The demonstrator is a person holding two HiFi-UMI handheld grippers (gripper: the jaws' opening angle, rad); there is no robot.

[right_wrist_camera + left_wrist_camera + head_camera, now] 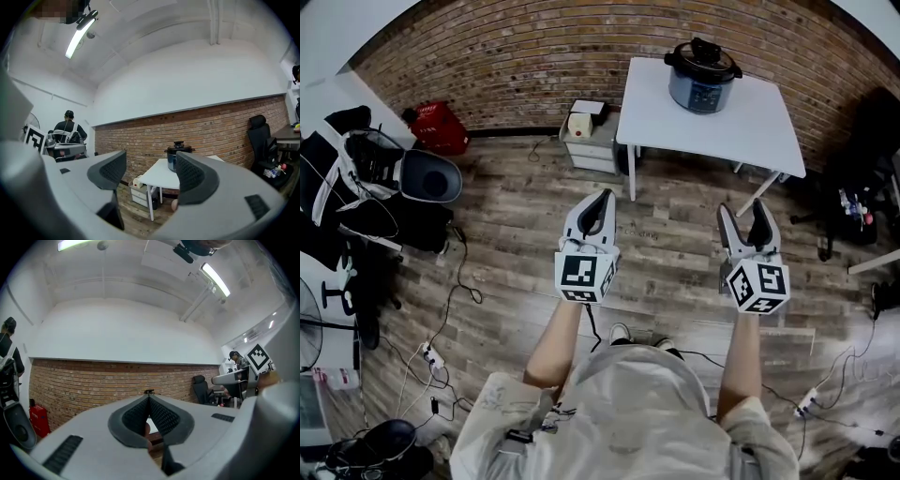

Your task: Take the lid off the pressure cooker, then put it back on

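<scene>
The pressure cooker (703,75) stands on the white table (741,127) by the brick wall, far ahead of both grippers. Its black lid (703,54) sits on the blue-grey body. In the right gripper view the cooker (176,154) shows between the jaws, partly hidden by the right jaw. My left gripper (598,211) is held over the wooden floor with its jaws shut and nothing in them; its pads (159,416) meet in the left gripper view. My right gripper (747,220) is open and holds nothing.
A small white drawer unit (591,141) stands left of the table. A red crate (439,127) and a grey chair (427,173) are at the left, dark chairs and gear (867,169) at the right. Cables (450,300) run over the floor. A person (68,129) stands far off.
</scene>
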